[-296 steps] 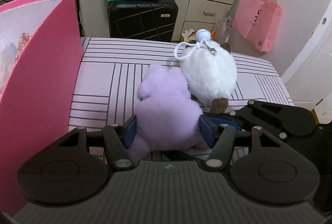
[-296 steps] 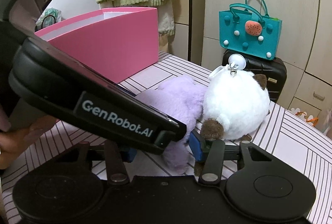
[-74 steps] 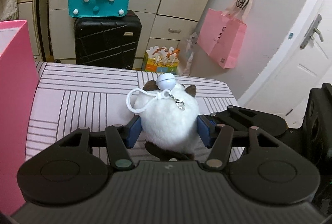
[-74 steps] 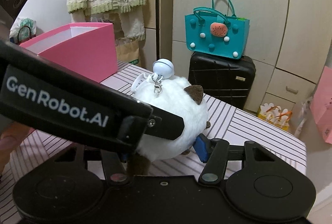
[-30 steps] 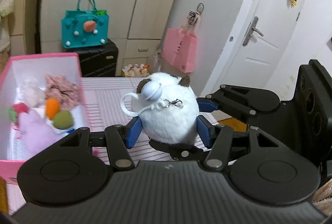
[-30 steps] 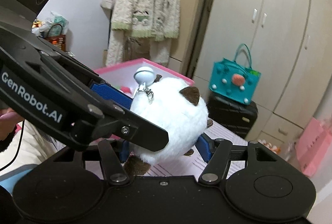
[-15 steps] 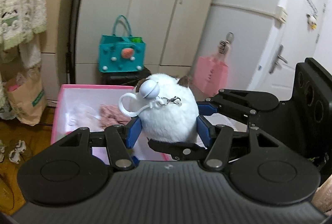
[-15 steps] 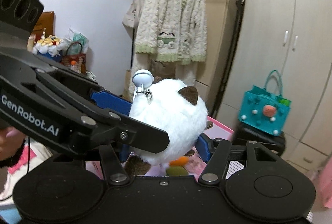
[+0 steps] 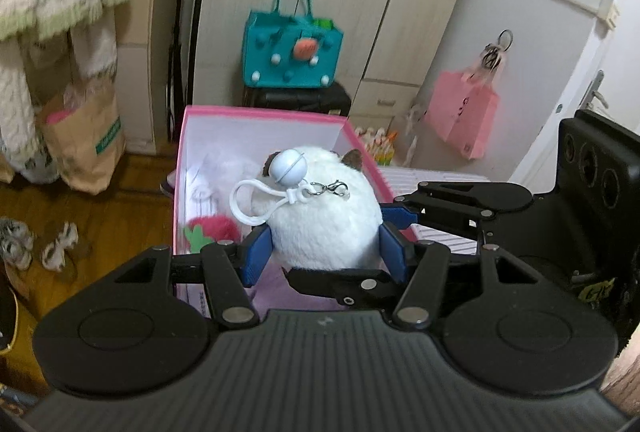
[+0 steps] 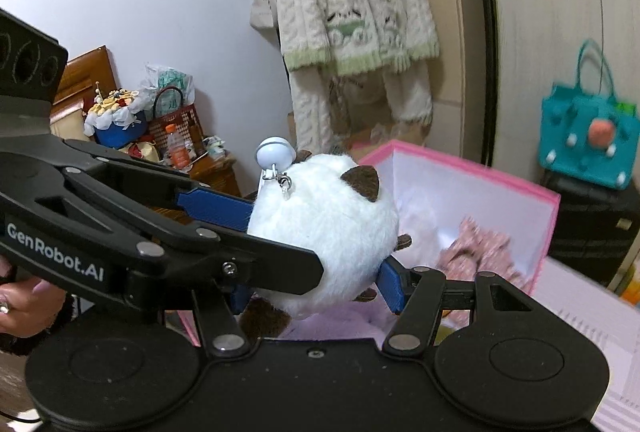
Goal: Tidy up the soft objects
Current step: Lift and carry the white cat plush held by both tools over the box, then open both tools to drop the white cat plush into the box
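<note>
— Over the pink box [image 9: 362, 141], what is being carried?

— A round white plush [image 9: 324, 220] with brown ears, a pale bell and a white clip loop on top. It is in the air above the near end of the box, touching nothing below.

— Who has it?

— Both. The left gripper [image 9: 326, 250] pinches it from either side with its blue pads [image 9: 256, 252]. The right gripper [image 10: 316, 286] comes in across it from the right and is clamped on the same toy, one pad [image 10: 390, 288] pressed into the fur on the right of its view.

— Why two grips on one small toy?

— My guess: the fur is slippery and the ball shape rolls, so crossed grips stop it twisting out on the way.

— And the box?

— It sits on the near left part of the striped table [image 9: 440, 177], open at the top. Inside lie a red strawberry plush [image 9: 212, 228], something white and fluffy at the far end, a purple plush [image 10: 340, 320] beneath the white one, and a pinkish knitted piece [image 10: 476, 252].

— So what is left?

— Probably lowering it and letting both grips go; it looks placed to land on the purple one.
</note>
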`<state>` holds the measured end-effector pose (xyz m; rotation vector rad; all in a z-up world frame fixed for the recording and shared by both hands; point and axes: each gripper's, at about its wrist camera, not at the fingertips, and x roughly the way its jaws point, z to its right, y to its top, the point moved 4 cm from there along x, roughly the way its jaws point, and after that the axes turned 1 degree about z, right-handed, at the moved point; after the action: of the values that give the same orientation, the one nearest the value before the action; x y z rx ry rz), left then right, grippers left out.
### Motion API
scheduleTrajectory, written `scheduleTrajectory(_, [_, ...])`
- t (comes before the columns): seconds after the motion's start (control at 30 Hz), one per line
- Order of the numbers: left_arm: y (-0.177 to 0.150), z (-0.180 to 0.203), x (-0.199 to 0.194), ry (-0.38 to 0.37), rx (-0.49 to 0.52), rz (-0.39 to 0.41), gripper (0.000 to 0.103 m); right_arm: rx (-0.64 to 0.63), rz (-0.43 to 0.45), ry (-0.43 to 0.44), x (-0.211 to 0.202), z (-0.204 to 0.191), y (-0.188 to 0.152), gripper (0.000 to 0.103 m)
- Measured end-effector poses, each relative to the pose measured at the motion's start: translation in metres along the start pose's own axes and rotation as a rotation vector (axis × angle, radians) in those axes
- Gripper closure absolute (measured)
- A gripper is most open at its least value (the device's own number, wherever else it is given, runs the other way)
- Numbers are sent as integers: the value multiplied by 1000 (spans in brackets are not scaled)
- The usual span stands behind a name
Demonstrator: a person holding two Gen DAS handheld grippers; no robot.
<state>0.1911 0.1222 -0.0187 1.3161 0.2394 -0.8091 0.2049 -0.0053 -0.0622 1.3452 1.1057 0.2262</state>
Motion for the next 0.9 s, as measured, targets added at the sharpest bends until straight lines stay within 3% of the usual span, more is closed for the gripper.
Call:
scheduleTrajectory(0.33, [-2,-18,27,11,-32,-59,46,70,-52,0,27,11,-8,37])
scheduleTrajectory(0.63, [11,-14,56,-11,-52,-61,45,-31,-51,-138,29,26,0,37])
scheduleTrajectory(0.9, [12,-17,81,6,-99,-81,46,-16,-92,-168,39,49,0,32])
